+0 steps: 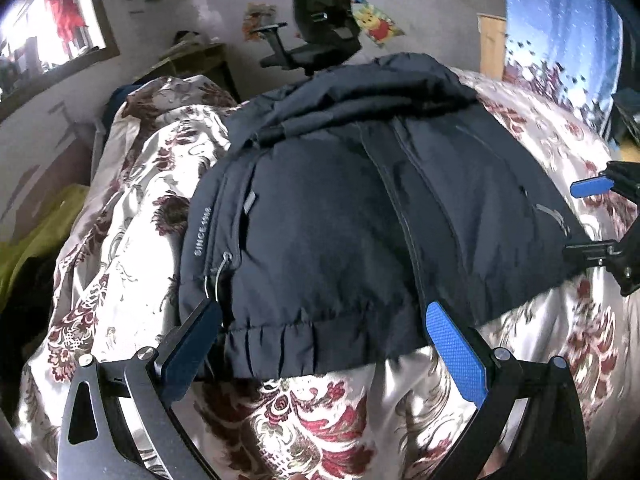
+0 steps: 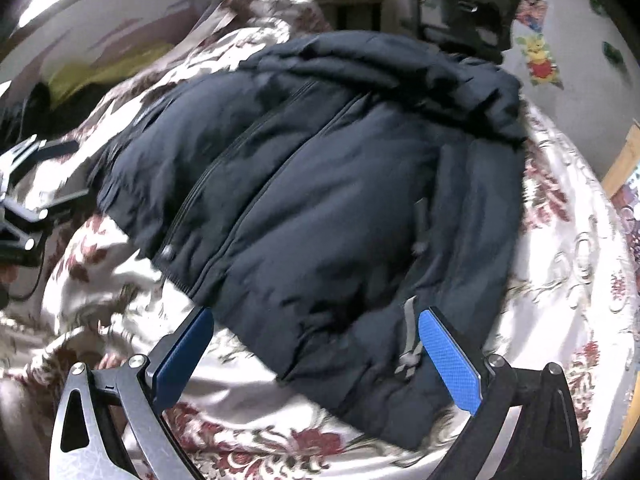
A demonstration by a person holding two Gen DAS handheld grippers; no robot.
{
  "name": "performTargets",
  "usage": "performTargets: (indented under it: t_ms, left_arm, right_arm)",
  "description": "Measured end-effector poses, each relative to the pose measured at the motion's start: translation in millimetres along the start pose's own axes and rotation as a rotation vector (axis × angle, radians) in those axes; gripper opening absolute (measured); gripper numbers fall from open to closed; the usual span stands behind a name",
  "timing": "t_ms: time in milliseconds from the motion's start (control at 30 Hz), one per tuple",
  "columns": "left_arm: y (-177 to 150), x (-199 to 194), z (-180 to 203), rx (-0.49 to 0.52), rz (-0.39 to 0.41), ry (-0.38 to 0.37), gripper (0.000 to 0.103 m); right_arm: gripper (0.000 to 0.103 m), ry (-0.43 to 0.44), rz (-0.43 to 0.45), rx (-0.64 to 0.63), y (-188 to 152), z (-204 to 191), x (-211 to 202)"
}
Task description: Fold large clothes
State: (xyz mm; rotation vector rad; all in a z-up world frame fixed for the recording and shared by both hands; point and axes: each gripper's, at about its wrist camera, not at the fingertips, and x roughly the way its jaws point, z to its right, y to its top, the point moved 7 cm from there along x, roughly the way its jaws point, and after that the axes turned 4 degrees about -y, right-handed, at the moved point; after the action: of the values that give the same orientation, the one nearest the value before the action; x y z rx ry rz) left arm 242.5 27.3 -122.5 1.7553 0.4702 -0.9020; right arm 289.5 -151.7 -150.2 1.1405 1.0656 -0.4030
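**Dark jacket laid flat on a floral bedspread, both tongs spread wide**

Lay front-up across a satin bedspread [image 1: 132, 184] of cream ground with dark red flower figures: a navy padded jacket [image 1: 328, 216], zipped down the middle, hood bunched at the far end, elastic hem nearest the tongs. Bore white lettering along the sleeve edge, far-left of the left gripper [image 1: 320, 328].

Stood spread apart, the left gripper, blue pads wide on either side of the hem, nothing pinched between them; whether the pads touched the cloth could not be told. Stood likewise wide open, the right gripper [image 2: 316, 332], over the jacket's near corner, beside a grey reflective strip [image 2: 408, 336], holding nothing. Showed also at the right edge of the left wrist view, open there too.

Rumpled in bright folds beneath and around both tongs, the bedspread, heaped higher toward the far left.

Beyond the jacket, straight ahead of the left gripper: a black office chair [image 1: 320, 20] against a pale, marked wall [image 1: 208, 4]. Stuck to that wall just right of the chair: a yellow cartoon bear sticker [image 1: 378, 24]. Far right: a blue patterned curtain [image 1: 560, 40]. Far left: a bright window [image 1: 52, 24], and below it some yellow-green cloth [image 1: 36, 236].
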Motion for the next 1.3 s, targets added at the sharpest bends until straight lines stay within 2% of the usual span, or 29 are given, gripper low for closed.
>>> performTargets:
  t_ms: [233,333,433,733,800,967,1133,1300]
  left_arm:
    - [-17,13,-1,0.059,-0.04,0.002,0.101]
    - [-23,20,-6,0.055,-0.058,0.011,0.101]
    - [-27,25,-13,0.034,-0.075,0.012,0.101]
    - [-36,33,-18,0.009,-0.109,0.002,0.101]
    - [-37,33,-17,0.017,-0.106,0.005,0.101]
    - [-38,33,-11,0.046,-0.099,0.012,0.101]
    - [-39,42,-1,0.103,-0.114,0.035,0.101]
    - [-43,46,3,0.14,-0.12,0.049,0.101]
  right_arm:
    - [0.103,-0.013,-0.067,-0.048,-18,-24,25]
    - [0.103,-0.058,-0.108,-0.068,-27,-23,40]
    - [0.103,-0.141,-0.145,-0.096,-38,-20,55]
    - [0.103,-0.307,-0.074,-0.064,-33,-16,71]
    - [0.102,-0.312,-0.045,-0.056,-27,-13,64]
    - [0.102,-0.28,0.063,-0.004,9,1,35]
    - [0.102,-0.156,0.036,0.091,49,32,26]
    - [0.102,0.046,-0.08,0.168,77,44,33]
